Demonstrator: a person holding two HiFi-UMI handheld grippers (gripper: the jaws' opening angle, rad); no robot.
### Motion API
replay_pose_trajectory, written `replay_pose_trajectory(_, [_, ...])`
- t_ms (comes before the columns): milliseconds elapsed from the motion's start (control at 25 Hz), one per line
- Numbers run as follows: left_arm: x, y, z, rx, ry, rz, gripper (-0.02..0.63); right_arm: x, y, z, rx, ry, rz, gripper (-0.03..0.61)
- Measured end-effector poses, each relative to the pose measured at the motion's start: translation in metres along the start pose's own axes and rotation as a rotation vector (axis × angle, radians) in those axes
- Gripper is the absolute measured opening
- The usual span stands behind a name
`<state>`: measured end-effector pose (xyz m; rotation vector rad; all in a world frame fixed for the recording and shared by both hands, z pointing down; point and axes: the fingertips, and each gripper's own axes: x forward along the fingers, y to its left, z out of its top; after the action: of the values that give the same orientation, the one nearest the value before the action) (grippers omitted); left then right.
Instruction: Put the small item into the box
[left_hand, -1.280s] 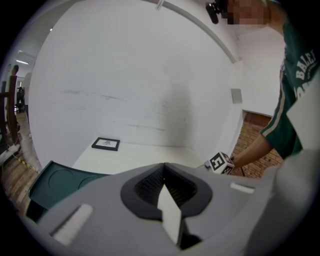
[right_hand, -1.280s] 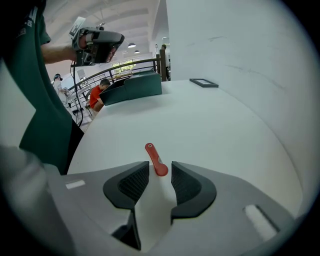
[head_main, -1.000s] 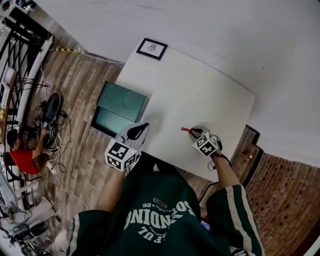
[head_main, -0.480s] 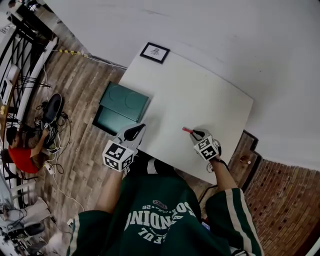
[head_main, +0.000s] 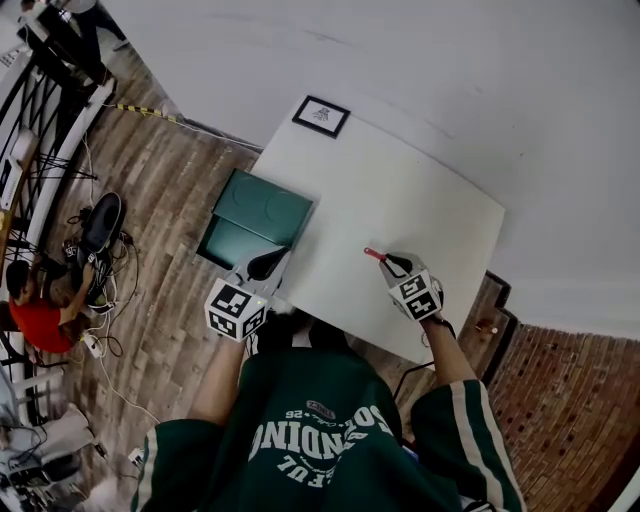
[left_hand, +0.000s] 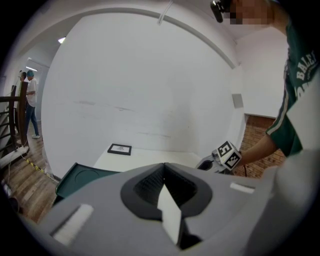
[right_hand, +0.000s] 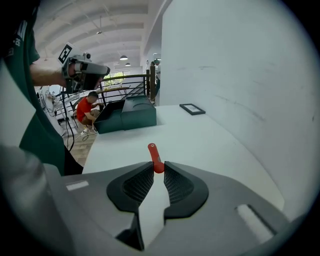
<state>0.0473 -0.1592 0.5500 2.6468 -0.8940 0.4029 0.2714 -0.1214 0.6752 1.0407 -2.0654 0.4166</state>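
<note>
Right gripper jaws narrow, just closing, clamped on the near end of the red small item over the white table; left gripper jaws together, empty; open dark green box well ahead-left of the right jaws, near the left ones.

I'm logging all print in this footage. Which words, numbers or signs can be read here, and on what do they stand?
"BALE": on the green shirt, cut off by the picture's edge, left gripper view.
Chest lettering, head view: upside down and creased, not readable for sure.
Framed picture: print too small to read.
Marker cube: black-and-white square patterns only, no letters.
</note>
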Motion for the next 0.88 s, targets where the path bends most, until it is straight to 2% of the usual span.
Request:
replay_pose_trajectory(240, [-0.031,0.034,0.005,-0.009,-0.023,0.02,0.051,0.01,0.024,0.049,-0.031,-0.031,-0.002,0.066])
replay_pose_trajectory(400, [-0.065,0.063,0.002,-0.032,-0.036,0.051,0.051,0.022,0.056,0.089,-0.067,-0.055,0.02,0.067])
replay_pose_trajectory(880, [-0.127,0.122,-0.019,-0.094,-0.062,0.161,0.051,0.079,0.135,0.169,-0.163,-0.1,0.151,0.067])
